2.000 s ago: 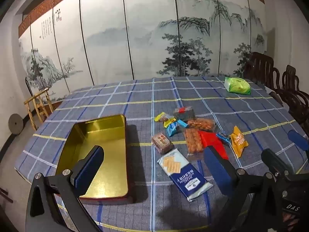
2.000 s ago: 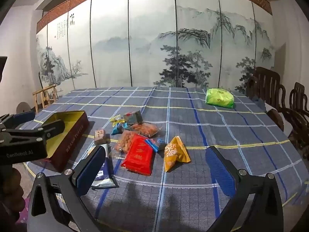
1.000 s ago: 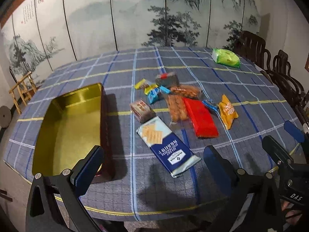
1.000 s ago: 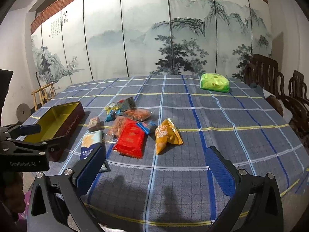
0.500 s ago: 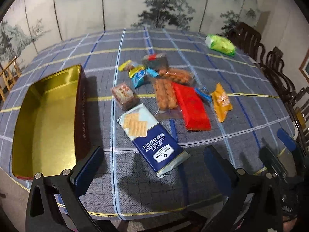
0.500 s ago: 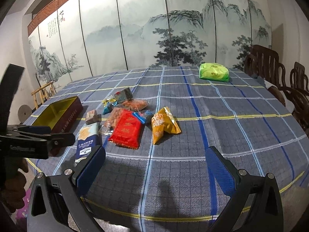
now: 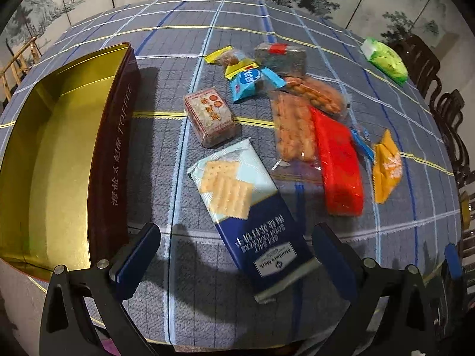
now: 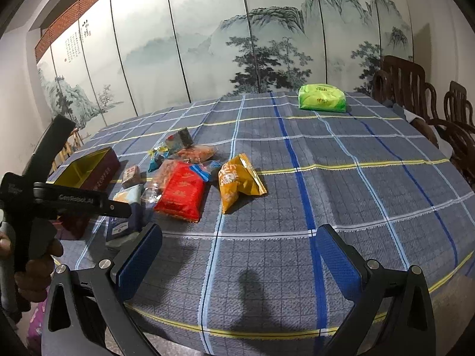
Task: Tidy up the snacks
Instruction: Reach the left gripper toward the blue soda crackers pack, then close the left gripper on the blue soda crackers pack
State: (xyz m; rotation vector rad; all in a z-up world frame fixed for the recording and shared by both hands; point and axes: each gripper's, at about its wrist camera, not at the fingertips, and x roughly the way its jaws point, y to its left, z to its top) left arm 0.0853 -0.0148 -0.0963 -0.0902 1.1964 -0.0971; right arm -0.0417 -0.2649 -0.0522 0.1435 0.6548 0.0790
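My left tongs (image 7: 234, 255) hang open above the blue rectangular cracker packet (image 7: 249, 213) on the checked-cloth bench (image 7: 400, 118). The open gold tin box (image 7: 53, 154) sits at nine o'clock. My right tongs (image 8: 237, 255) are open, holding nothing.

Open gold-lined tin (image 7: 59, 154) at left, empty. Blue cracker pack (image 7: 249, 216) flat beside it; smaller snack packets (image 7: 297, 112) clustered beyond; green pack (image 7: 384, 59) far apart.

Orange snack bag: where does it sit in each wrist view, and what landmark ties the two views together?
Left wrist view: orange snack bag at right, past the red packet.
Right wrist view: orange snack bag near centre, right of the red packet.
Shared landmark: green pack on the table's far side.
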